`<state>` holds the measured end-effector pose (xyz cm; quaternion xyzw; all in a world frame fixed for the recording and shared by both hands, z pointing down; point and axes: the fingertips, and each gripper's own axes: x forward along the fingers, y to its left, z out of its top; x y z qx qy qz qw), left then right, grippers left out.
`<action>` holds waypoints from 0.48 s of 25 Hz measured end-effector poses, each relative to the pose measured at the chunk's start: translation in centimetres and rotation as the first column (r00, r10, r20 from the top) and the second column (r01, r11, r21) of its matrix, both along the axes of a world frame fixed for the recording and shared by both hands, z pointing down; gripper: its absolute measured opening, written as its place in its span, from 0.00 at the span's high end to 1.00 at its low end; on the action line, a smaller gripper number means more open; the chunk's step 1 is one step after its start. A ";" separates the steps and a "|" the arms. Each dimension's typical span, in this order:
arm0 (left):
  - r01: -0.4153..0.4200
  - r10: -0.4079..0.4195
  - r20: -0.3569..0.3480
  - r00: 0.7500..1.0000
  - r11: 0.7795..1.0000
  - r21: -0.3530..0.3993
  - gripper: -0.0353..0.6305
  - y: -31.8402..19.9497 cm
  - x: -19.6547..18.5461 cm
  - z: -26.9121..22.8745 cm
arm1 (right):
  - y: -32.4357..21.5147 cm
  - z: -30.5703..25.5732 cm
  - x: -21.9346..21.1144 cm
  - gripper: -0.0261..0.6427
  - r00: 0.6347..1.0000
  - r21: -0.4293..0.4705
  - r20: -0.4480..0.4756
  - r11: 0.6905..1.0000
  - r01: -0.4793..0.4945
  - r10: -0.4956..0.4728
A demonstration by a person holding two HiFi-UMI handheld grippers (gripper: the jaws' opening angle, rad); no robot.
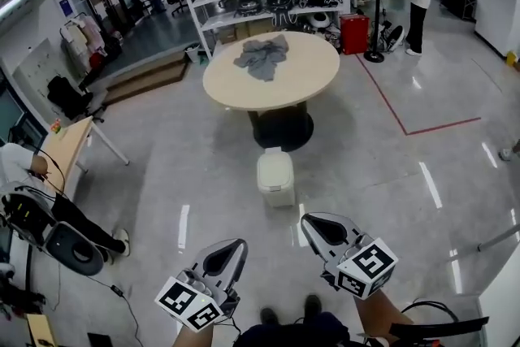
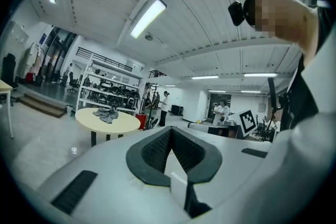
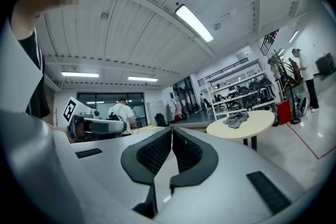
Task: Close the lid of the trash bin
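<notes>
Though short of the rounded cream trash bin, left gripper, right gripper: ribbed black jaws together, empty.

Small cream-white bin, a rounded box shape, upright on the glossy grey floor. Stands just in front of the dark base of the round table, near it but seemingly not touching. Carries a rounded lid of the same colour, lying flat over the top and apparently down already. Shows a small tab at the far edge, on the table side. Appears in the head view only.
</notes>
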<state>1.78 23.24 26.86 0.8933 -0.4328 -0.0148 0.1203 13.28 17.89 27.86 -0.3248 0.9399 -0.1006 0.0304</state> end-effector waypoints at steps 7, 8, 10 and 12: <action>0.000 0.000 -0.010 1.000 0.999 0.040 0.95 5.5 -1.3 0.5 | 5.1 0.5 -1.0 0.94 0.999 0.024 -0.012 0.999 -0.042 0.042; 0.004 -0.003 -0.022 1.000 0.999 0.045 0.95 6.5 -2.0 0.6 | 5.8 0.6 -1.3 0.94 0.998 0.028 -0.019 0.997 -0.066 0.067; 0.004 -0.002 -0.044 0.999 0.999 0.050 0.95 8.5 -3.6 1.1 | 7.5 1.1 -2.3 0.94 0.993 0.025 -0.031 0.993 -0.114 0.115; -0.010 0.012 -0.036 0.999 0.998 0.058 0.95 11.0 -5.3 1.4 | 9.8 1.3 -3.9 0.94 0.990 0.017 -0.029 0.991 -0.136 0.137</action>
